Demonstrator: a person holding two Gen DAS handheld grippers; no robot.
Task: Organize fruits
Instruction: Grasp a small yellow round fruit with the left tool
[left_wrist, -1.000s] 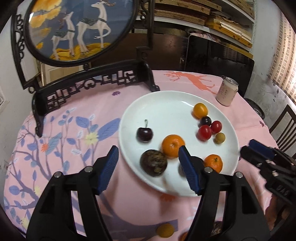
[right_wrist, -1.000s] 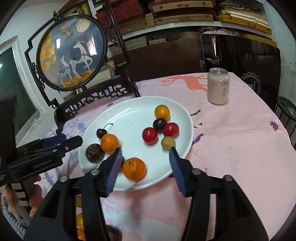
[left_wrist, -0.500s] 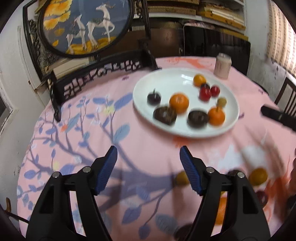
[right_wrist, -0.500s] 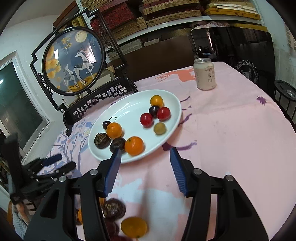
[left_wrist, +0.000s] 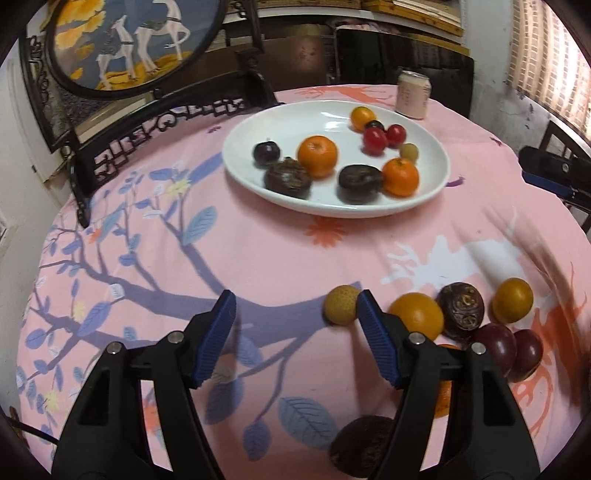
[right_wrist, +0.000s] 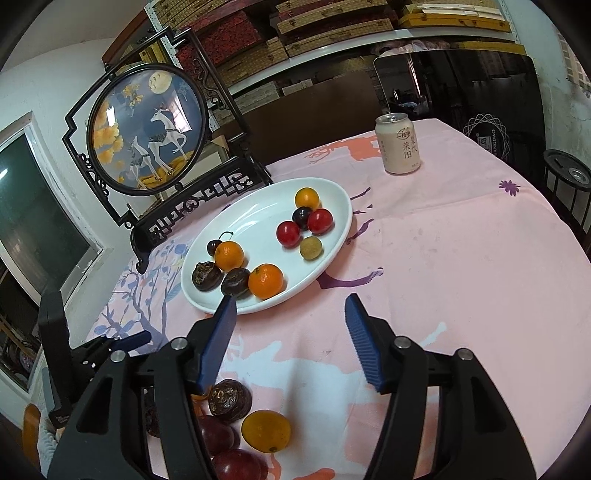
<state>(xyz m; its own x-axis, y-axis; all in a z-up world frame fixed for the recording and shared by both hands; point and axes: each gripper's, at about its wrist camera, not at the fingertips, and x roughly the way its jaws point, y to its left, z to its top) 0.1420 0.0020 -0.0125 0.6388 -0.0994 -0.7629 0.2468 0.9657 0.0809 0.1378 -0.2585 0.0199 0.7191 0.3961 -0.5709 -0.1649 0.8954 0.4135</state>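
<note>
Nearby, left gripper (left_wrist: 293, 321) gapes — empty.

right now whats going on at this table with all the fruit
A person is sorting fruit with two handheld grippers. The white plate already holds about ten pieces, including two oranges and two red cherry tomatoes. More fruit lies loose on the pink tablecloth near the grippers. The left gripper hangs open and empty beside a small tan fruit. The right gripper holds nothing; its jaws have just been opening.
</note>
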